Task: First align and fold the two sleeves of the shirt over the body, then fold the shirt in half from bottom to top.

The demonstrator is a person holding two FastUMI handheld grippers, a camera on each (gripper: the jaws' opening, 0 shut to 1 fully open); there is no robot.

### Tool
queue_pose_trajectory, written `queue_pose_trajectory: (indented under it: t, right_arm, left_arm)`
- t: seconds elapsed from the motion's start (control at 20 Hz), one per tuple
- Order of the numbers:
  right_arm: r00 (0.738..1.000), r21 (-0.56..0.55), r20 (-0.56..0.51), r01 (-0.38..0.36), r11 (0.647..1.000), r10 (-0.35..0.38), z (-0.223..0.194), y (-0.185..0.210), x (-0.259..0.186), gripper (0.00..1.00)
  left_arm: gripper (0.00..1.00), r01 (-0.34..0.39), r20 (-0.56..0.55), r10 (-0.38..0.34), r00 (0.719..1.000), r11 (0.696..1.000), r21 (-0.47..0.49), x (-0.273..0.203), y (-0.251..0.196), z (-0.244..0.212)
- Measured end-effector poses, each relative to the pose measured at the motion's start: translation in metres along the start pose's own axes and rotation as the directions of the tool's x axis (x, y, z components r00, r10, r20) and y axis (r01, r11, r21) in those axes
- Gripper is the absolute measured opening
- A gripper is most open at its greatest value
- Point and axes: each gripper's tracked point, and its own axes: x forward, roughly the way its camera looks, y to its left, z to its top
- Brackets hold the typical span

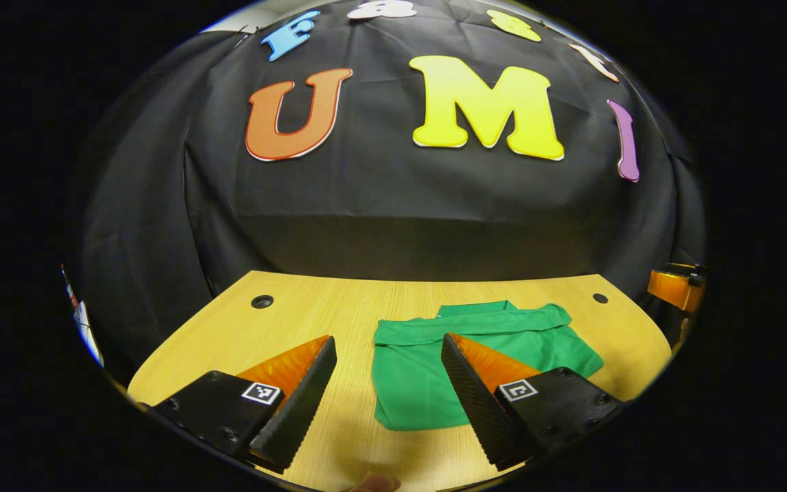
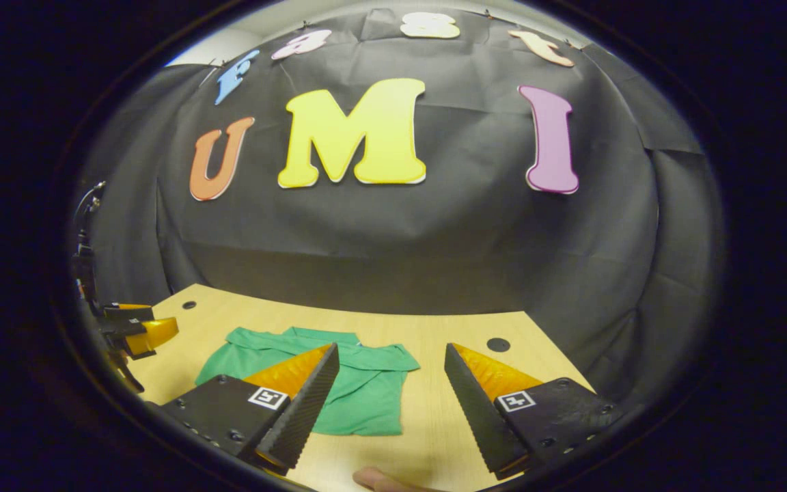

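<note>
A green shirt [image 1: 421, 372] lies flat on the wooden table [image 1: 284, 314], collar toward the booth wall, with a sleeve folded as a band [image 1: 475, 322] across its upper part. My left gripper [image 1: 388, 339] hovers open above the near left side of the shirt, nothing between its fingers. In the right gripper view the shirt [image 2: 366, 393] lies left of centre. My right gripper [image 2: 391, 347] is open over the shirt's right edge and holds nothing. Its left finger [image 2: 298, 403] hides part of the shirt. The left gripper [image 2: 139, 331] appears at that view's left edge.
The table has round cable holes near its back corners [image 1: 261, 301] [image 1: 600, 298] [image 2: 498, 344]. Black cloth closes the back and sides. The right gripper [image 1: 673, 287] sits at the left gripper view's far right edge. A person's fingertip [image 2: 380, 480] shows at the bottom.
</note>
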Motion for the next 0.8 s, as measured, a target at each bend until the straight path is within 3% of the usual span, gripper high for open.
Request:
queue_pose_trajectory:
  t: [0.35,0.55,0.8]
  right_arm:
    - [0.997,0.011,0.076,-0.011,1.0,0.01,-0.008,-0.008,-0.09,0.95]
    - [0.992,-0.044,0.115,0.05,0.998,-0.045,-0.016,-0.018,-0.138,0.95]
    - [0.989,-0.042,0.143,0.05,0.998,-0.043,-0.03,-0.013,-0.206,0.97]
  left_arm:
    - [0.99,-0.003,0.072,0.002,0.997,1.0,0.01,-0.084,-0.013,-0.009]
    - [0.99,0.01,0.124,-0.012,0.992,1.0,0.021,-0.136,-0.024,-0.009]
    - [0.99,-0.009,0.178,0.005,0.984,1.0,0.022,-0.203,-0.025,-0.012]
